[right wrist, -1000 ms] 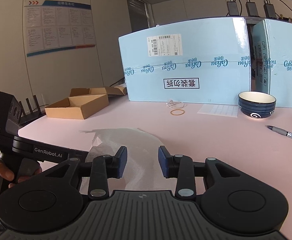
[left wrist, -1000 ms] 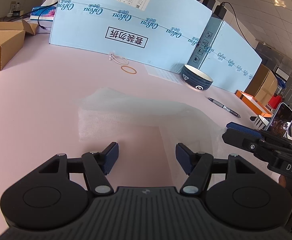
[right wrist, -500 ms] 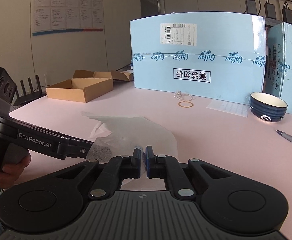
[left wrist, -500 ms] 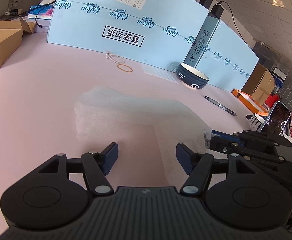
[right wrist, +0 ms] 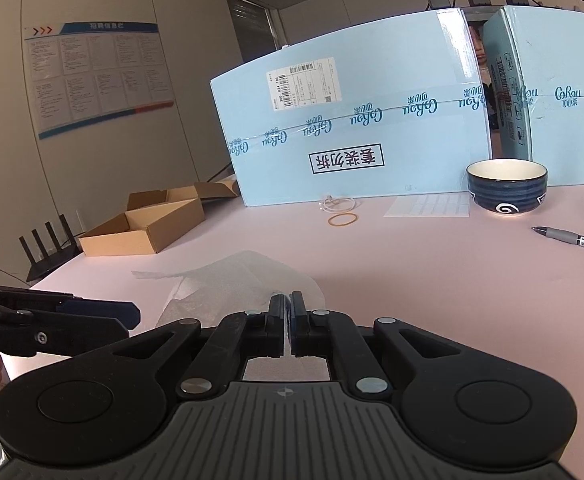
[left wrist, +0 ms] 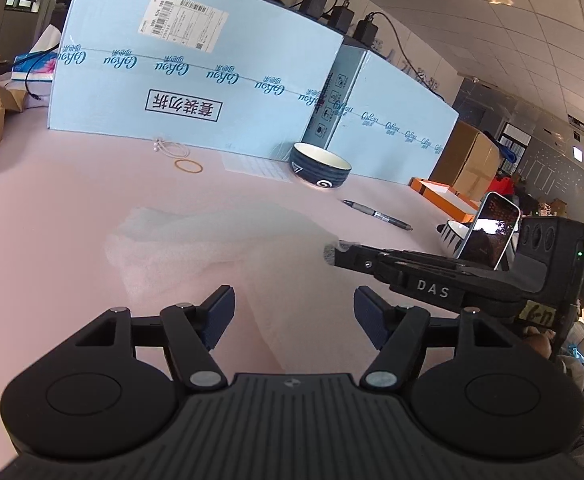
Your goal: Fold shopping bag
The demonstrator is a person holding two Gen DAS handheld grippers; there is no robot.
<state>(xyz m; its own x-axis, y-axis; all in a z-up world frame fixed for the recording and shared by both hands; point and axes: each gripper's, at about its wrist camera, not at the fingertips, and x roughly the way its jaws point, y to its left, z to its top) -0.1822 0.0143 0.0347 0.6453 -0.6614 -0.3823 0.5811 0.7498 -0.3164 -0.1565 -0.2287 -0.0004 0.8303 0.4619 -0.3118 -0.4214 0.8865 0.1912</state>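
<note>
The thin, translucent white plastic shopping bag (left wrist: pixel 211 240) lies mostly flat on the pale pink table (left wrist: pixel 51 208), directly ahead of both tools.

Right gripper (right wrist: pixel 290 306): the jaws are pressed together and pinch the near edge of the bag. The film rises from the table to the fingertips, so that edge is lifted clear of the surface. In the left wrist view this gripper (left wrist: pixel 334 251) enters from the right side, and a crumpled tuft of film shows at its tip. The rest of the bag spreads away ahead and to the left of the tip.

Left gripper (left wrist: pixel 294 316): the jaws stand spread and are opening slightly. Nothing is pressed by the blue pads (left wrist: pixel 221 312). A strip of the bag passes under the gap between the fingers; whether it touches them cannot be told. In the right wrist view this gripper (right wrist: pixel 131 314) lies to the left of the right tool, its tip just beside the left edge of the bag.

Beyond the bag, well apart from both tools: a tan rubber band (right wrist: pixel 344 220), a dark blue ceramic bowl with a cream inside (right wrist: pixel 506 188), a grey pen (right wrist: pixel 572 236), and large light blue cardboard cartons (right wrist: pixel 372 120) standing upright. An open brown cardboard box (right wrist: pixel 143 226) sits far left.
</note>
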